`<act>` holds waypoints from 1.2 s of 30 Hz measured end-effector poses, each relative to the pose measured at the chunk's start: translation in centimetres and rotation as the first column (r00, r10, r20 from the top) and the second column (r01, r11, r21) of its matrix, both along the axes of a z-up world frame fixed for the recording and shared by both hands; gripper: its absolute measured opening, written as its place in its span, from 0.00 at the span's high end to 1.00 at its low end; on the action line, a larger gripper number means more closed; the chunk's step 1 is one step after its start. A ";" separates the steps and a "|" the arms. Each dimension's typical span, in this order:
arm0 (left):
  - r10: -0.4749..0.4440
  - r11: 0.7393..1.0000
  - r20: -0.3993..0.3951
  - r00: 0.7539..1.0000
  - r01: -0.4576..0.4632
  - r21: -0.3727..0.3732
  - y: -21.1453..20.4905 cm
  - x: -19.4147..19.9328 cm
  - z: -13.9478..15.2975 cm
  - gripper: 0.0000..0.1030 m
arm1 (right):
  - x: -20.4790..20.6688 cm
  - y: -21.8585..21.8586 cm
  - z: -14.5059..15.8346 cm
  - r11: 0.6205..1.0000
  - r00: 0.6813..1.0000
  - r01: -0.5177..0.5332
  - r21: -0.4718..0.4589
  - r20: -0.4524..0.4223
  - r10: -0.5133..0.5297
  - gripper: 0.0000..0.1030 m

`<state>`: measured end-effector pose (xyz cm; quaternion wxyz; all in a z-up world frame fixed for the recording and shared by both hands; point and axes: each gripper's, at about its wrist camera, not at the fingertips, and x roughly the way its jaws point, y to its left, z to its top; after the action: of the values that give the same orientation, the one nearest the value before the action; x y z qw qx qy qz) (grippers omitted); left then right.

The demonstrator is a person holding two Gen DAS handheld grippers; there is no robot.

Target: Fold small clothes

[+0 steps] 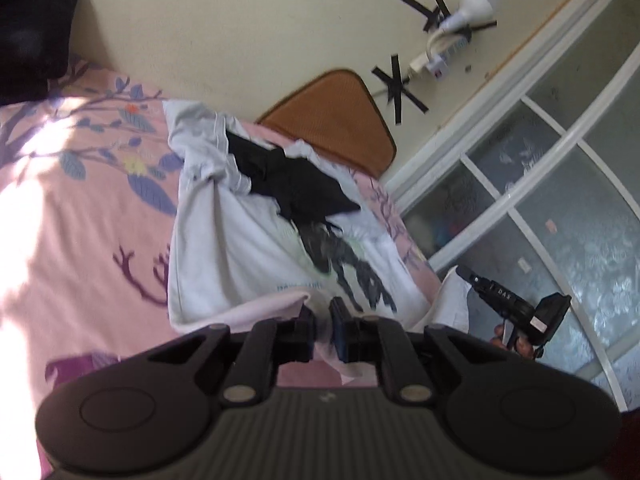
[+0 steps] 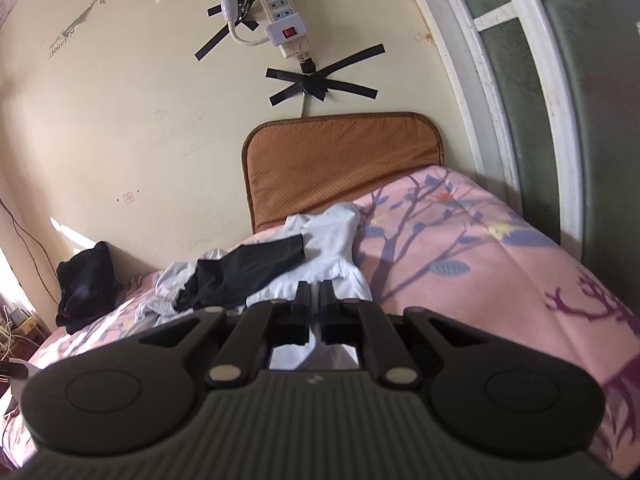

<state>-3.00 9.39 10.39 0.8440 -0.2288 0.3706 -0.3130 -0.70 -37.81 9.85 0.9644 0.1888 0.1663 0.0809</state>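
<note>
One pink floral-print bedsheet [image 2: 480, 264] carries one white printed T-shirt [image 1: 240, 240], one black garment [image 1: 292, 180] draped across it, and one dark folded cloth pile [image 2: 86, 280]. One brown padded headboard [image 2: 340, 160], one white power strip [image 2: 280, 12], two black grippers.

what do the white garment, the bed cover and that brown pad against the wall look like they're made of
White garment: soft matte knit, probably cotton; it creases and drapes. Bed cover: smooth printed woven cloth. Brown pad: dotted perforated surface with stitched edging, possibly leatherette or mesh.

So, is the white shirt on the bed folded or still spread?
Not folded: the white shirt lies crumpled on the bed, a black garment across it.
</note>
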 end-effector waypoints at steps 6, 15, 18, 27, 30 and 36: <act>0.279 0.952 -0.005 0.960 -0.276 0.129 -0.3 10.0 -0.5 0.46 | 11.2 0.7 1.3 0.991 0.991 0.121 -0.057 -0.052 -0.124 0.73; 0.221 0.947 -0.005 0.975 -0.214 0.241 -0.8 9.2 -3.1 0.15 | 8.8 1.3 -0.6 0.994 0.994 0.018 -0.109 -0.107 -0.029 0.50; 0.168 0.949 -0.026 0.985 -0.155 0.276 -2.3 8.9 -4.2 0.32 | 7.5 2.3 -1.4 0.988 0.992 -0.012 -0.152 -0.125 -0.008 0.50; 0.093 0.905 -0.044 0.995 -0.066 0.421 -4.2 7.0 -6.4 0.97 | 3.9 2.5 -4.9 0.957 0.966 0.051 -0.287 -0.230 -0.120 0.92; 0.091 0.912 -0.067 0.994 -0.056 0.407 -3.7 6.1 -6.1 0.97 | 2.7 3.1 -4.1 0.946 0.969 0.075 -0.316 -0.199 -0.144 0.94; 0.069 0.938 -0.070 0.995 -0.041 0.343 -2.3 3.7 -4.6 0.97 | 0.0 2.8 -2.8 0.949 0.978 0.093 -0.300 -0.150 -0.144 0.94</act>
<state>0.69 7.12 5.79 0.8636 -0.1021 0.4465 -0.2107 -0.66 -35.05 7.00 0.9671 0.0608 0.2464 -0.0192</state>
